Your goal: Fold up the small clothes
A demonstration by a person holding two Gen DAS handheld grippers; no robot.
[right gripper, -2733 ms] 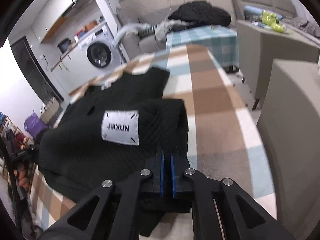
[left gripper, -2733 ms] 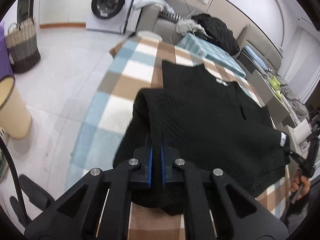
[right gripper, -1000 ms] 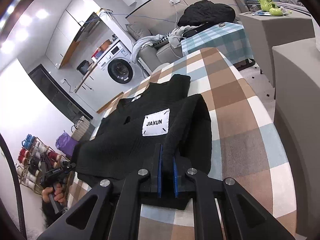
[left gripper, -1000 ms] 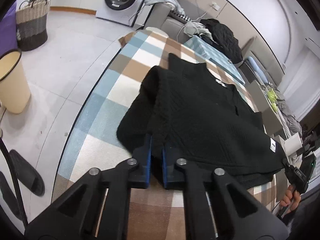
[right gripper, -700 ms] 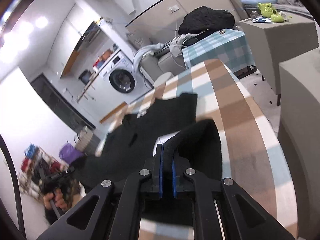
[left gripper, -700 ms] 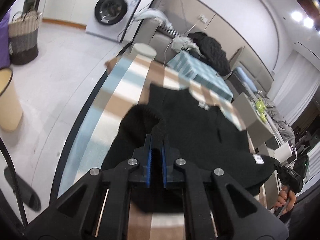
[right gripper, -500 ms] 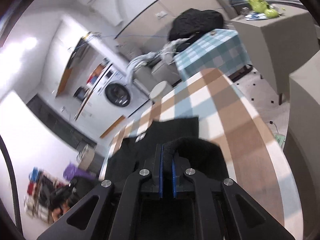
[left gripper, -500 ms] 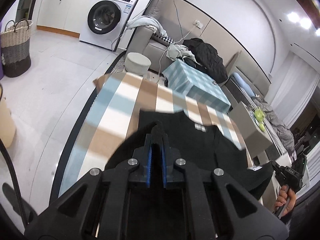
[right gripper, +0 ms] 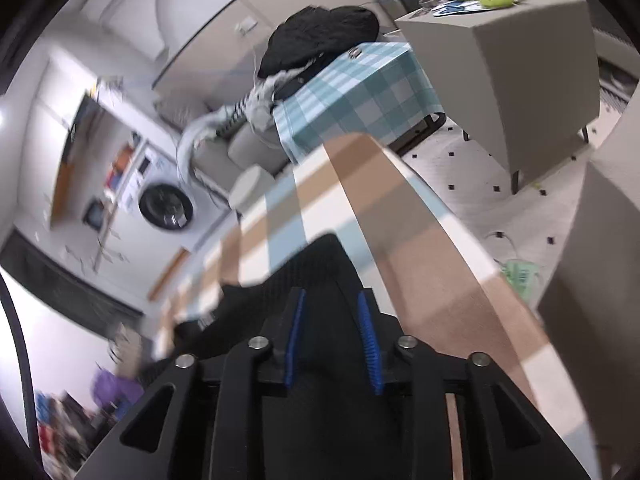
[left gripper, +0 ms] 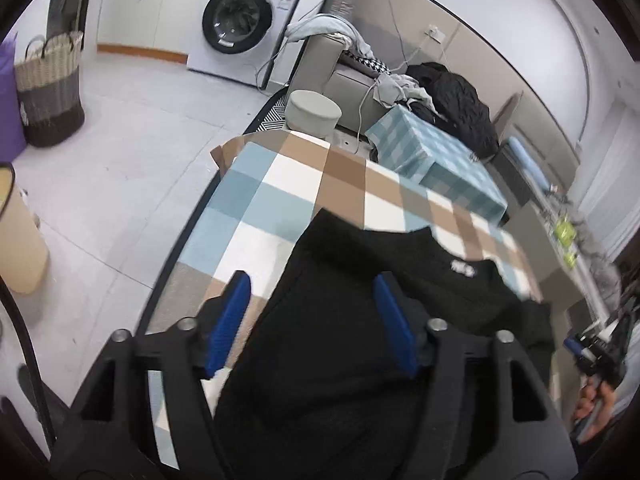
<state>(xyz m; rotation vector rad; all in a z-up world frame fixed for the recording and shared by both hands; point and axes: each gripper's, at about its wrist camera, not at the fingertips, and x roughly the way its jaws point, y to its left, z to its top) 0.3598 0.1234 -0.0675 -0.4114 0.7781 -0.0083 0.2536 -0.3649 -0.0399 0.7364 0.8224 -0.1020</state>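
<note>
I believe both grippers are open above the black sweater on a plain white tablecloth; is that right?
Not quite: the tablecloth is checked in brown, blue and white, not plain white, as the left wrist view shows. The rest holds: the left gripper and right gripper are open above the black sweater.

One black sweater [left gripper: 360, 320] on one checked table [left gripper: 280, 200]. Two grippers: left [left gripper: 310, 318], right [right gripper: 331, 334]. One washing machine [left gripper: 236, 20]. One woven basket [left gripper: 50, 88]. One cream bin [left gripper: 18, 236]. One round stool [left gripper: 313, 112]. One small table with a teal checked cloth [left gripper: 436, 160]. One sofa [left gripper: 344, 80], with one heap of black clothing [left gripper: 460, 100].
</note>
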